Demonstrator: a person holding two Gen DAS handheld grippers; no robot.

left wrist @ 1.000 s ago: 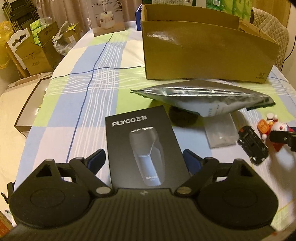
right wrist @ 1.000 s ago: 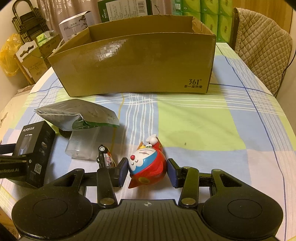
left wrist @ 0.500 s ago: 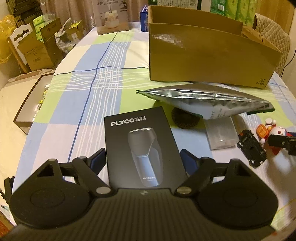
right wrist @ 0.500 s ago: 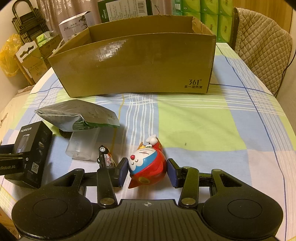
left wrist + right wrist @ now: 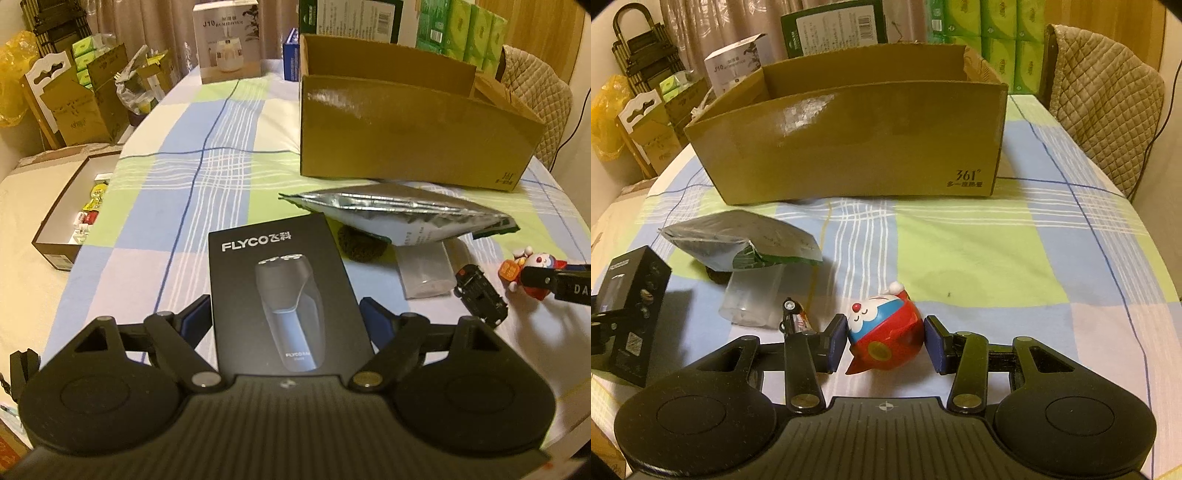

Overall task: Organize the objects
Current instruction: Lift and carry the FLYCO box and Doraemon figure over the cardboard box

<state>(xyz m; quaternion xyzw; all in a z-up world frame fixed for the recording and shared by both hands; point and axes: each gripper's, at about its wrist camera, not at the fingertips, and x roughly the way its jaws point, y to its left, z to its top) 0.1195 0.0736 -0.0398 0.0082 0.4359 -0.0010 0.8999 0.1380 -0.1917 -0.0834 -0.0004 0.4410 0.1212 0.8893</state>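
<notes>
My left gripper (image 5: 286,317) is shut on a black FLYCO shaver box (image 5: 280,288), its blue pads pressed on the box's long sides. In the right wrist view the shaver box (image 5: 631,314) hangs a little above the tablecloth at the far left. A red and blue toy figure (image 5: 886,332) lies on the cloth with my right gripper (image 5: 884,343) shut on it, one pad on each side. The same toy figure (image 5: 532,266) shows at the right edge of the left wrist view. An open brown cardboard box (image 5: 857,147) stands further back on the table.
A silver pouch (image 5: 399,214) lies in front of the cardboard box (image 5: 406,140), over a dark round object (image 5: 362,247) and a clear plastic container (image 5: 424,273). A black toy car (image 5: 480,295) lies beside the toy figure. A quilted chair (image 5: 1108,110) stands right; cartons crowd the floor left.
My left gripper's pads drew in onto the shaver box, then it rose with the box off the cloth. The right gripper and the toy figure have not moved.
</notes>
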